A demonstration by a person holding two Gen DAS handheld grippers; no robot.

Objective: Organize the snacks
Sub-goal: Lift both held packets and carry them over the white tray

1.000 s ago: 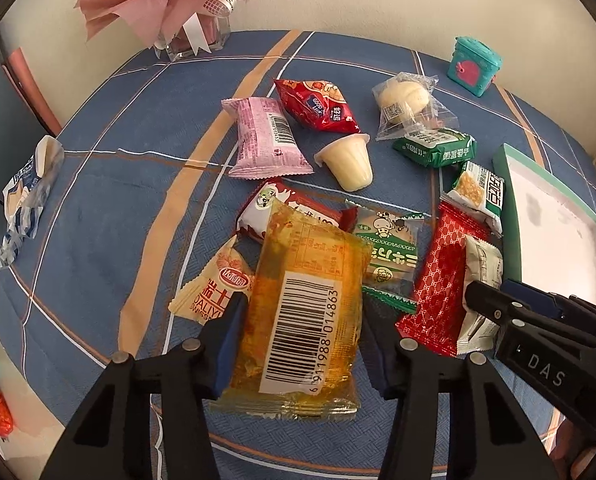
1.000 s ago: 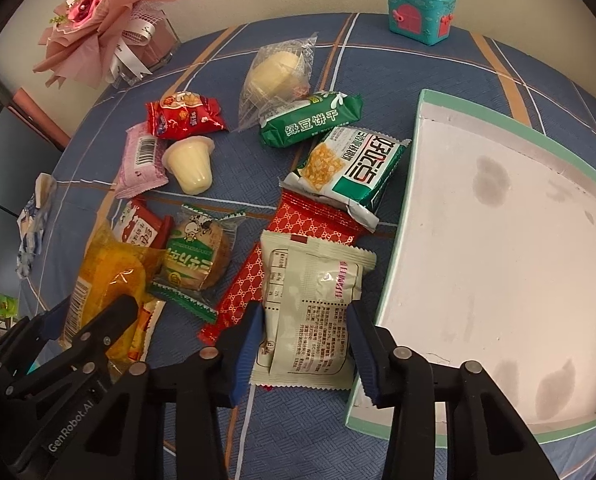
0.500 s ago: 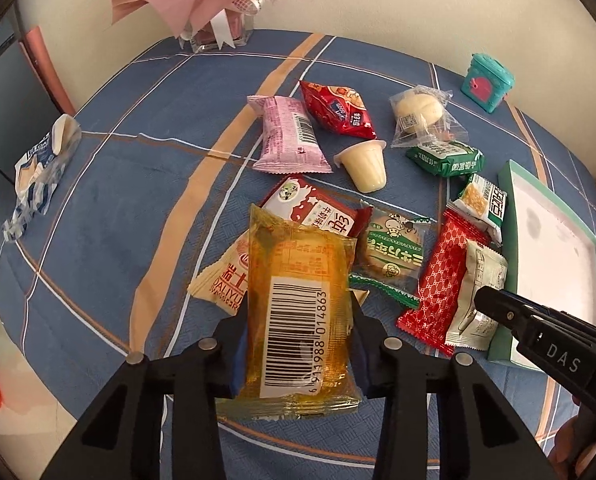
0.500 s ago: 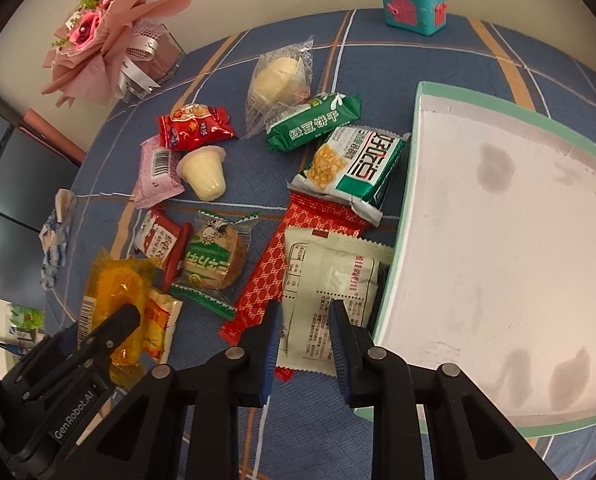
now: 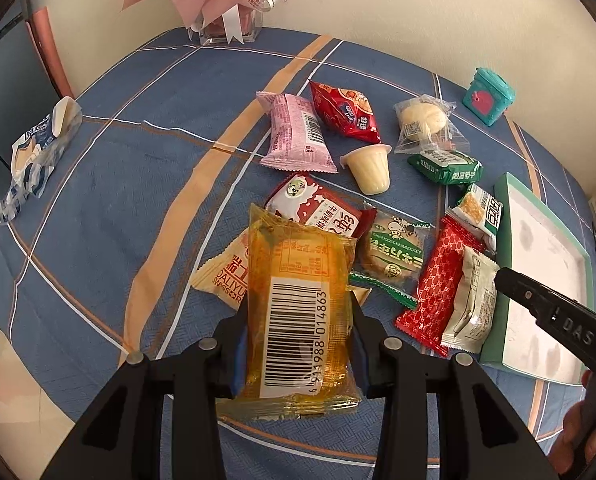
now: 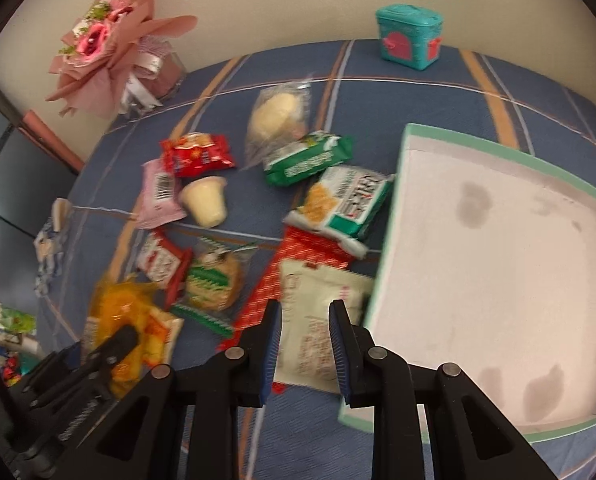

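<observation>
Two grippers, one packet each: the left gripper (image 5: 298, 344) is clamped on the orange packet (image 5: 298, 312), and the right gripper (image 6: 304, 344) pinches the pale packet (image 6: 318, 320) beside the one empty tray (image 6: 498, 264). Nine more snacks lie loose on the blue cloth (image 5: 146, 208).

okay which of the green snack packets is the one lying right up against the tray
The green-and-white packet picturing yellow crackers: its corner reaches the tray rim. The darker green packet and the cookie packet lie apart from it.
</observation>
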